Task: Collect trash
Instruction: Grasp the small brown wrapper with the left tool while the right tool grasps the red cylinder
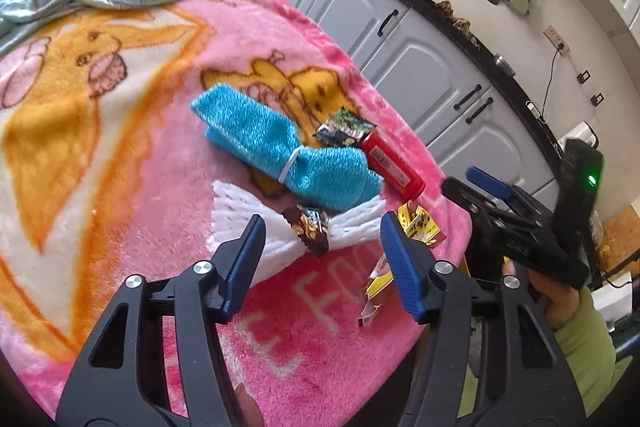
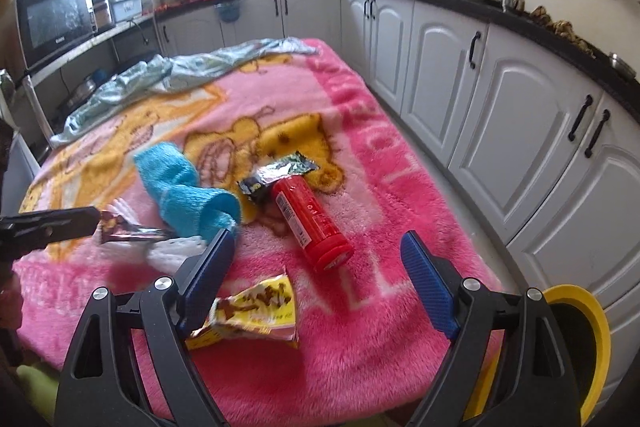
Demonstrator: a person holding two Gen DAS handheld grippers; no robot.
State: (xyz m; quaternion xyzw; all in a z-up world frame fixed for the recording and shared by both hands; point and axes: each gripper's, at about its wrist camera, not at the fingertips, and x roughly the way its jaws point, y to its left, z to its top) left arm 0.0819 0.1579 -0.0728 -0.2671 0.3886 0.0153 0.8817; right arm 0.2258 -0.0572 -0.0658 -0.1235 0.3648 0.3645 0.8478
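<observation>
A brown foil wrapper (image 1: 310, 231) lies across a white foam net (image 1: 248, 223) on the pink blanket (image 1: 160, 163). My left gripper (image 1: 322, 223) stands astride that wrapper, jaws apart, with a gap on each side of it. In the right wrist view my right gripper (image 2: 318, 237) is open above the blanket, with a yellow snack wrapper (image 2: 256, 311) below it by its left finger. Just ahead lie a red tube (image 2: 308, 223) and a dark foil wrapper (image 2: 280, 171). The brown foil wrapper (image 2: 128, 231) shows blurred at the left gripper's finger (image 2: 60, 223).
A rolled blue cloth (image 1: 280, 151) lies behind the net. A crumpled pale green cloth (image 2: 168, 75) covers the blanket's far end. A yellow-rimmed bin (image 2: 600, 331) stands off the near right corner. White cabinets (image 2: 500, 99) run along the right side.
</observation>
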